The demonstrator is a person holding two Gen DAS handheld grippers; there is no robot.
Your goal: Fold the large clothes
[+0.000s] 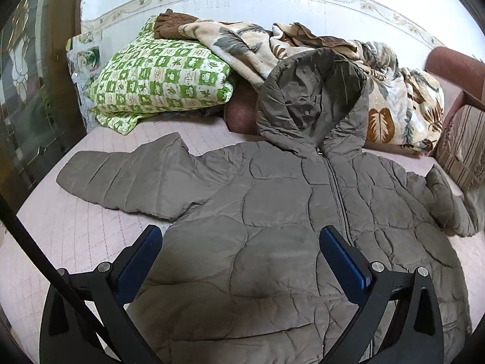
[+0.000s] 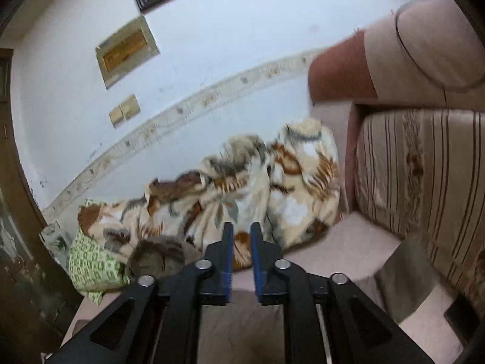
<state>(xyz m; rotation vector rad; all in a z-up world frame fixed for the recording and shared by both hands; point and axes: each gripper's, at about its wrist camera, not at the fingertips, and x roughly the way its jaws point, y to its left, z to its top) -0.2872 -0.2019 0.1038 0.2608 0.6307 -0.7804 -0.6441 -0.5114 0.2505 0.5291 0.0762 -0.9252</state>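
Note:
A large grey-brown quilted jacket (image 1: pixel 272 197) lies spread front-up on the pink cover (image 1: pixel 60 227), zipped. Its hood (image 1: pixel 312 97) props against the bedding behind it. One sleeve (image 1: pixel 121 179) stretches out to the left and the other (image 1: pixel 448 206) lies bent at the right. My left gripper (image 1: pixel 241 230) hovers open and wide over the jacket's lower front, with nothing between its blue pads (image 1: pixel 142 261). My right gripper (image 2: pixel 242 226) is raised and tilted and faces the wall. Its jaws stand a narrow gap apart and hold nothing. Only the hood (image 2: pixel 157 257) shows below it, blurred.
A green checked quilt (image 1: pixel 157 75) and a leaf-print blanket (image 1: pixel 394 106) are piled along the wall. A striped cushion (image 1: pixel 463 145) and a reddish sofa arm (image 1: pixel 454 60) stand at the right. A dark wooden door with glass (image 1: pixel 30 91) borders the left.

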